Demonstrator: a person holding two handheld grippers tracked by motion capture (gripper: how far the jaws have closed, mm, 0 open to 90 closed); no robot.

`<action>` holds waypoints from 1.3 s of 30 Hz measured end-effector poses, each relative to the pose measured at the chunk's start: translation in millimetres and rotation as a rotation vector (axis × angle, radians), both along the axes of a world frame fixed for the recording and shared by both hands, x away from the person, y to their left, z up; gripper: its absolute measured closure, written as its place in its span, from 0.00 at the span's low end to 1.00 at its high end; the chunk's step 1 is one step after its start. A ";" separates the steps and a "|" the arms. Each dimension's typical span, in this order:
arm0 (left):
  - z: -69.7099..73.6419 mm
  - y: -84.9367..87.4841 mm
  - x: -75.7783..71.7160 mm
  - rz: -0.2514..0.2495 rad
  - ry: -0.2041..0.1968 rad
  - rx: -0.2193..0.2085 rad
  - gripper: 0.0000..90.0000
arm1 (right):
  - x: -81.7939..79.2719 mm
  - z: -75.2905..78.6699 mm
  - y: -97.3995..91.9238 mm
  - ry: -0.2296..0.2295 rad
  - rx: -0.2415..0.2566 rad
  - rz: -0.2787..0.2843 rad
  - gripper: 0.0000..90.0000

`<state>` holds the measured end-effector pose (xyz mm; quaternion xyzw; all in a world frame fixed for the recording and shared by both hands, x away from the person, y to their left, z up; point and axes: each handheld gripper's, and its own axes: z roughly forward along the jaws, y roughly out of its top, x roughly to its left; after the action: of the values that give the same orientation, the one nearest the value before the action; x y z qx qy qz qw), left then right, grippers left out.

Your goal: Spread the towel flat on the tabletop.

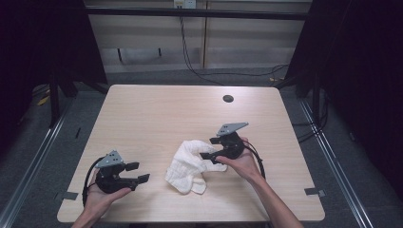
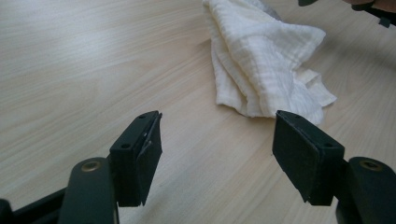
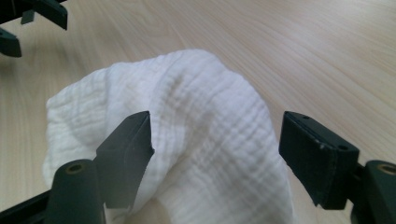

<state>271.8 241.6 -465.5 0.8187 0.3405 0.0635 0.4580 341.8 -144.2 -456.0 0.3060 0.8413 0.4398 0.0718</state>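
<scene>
On the pale wooden table (image 1: 157,109), a crumpled white muslin cloth (image 1: 187,166) lies just ahead of and partly between the right gripper (image 1: 207,148)'s wide-open fingers (image 3: 126,154), unpressed, while the left gripper (image 1: 138,172) rests apart, its fingers (image 2: 140,154) open on nothing.
</scene>
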 end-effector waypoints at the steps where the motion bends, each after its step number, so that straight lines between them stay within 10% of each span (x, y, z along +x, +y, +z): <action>1: 0.0 0.2 -0.1 0.000 0.000 0.000 0.37 | 3.3 -1.8 2.0 0.006 0.005 -0.005 0.28; 11: -0.1 -1.4 1.6 0.003 0.002 -0.001 0.37 | 24.2 -29.5 20.8 0.059 -0.057 0.052 0.29; 24: 1.9 -15.1 -3.0 -0.071 -0.008 0.004 0.46 | 9.7 -46.2 22.1 0.056 -0.096 0.055 0.87; 30: 4.0 -23.7 -0.4 -0.136 0.006 -0.031 0.59 | -11.6 -42.7 8.4 0.083 -0.115 0.030 0.86; 39: 11.5 -50.0 3.4 -0.221 -0.001 -0.017 0.70 | -34.8 -21.1 -17.7 0.078 -0.058 -0.041 0.52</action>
<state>275.2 191.6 -454.0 0.8473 0.2484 0.0103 0.4694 307.0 -161.9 -477.1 0.3377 0.8494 0.4016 0.0568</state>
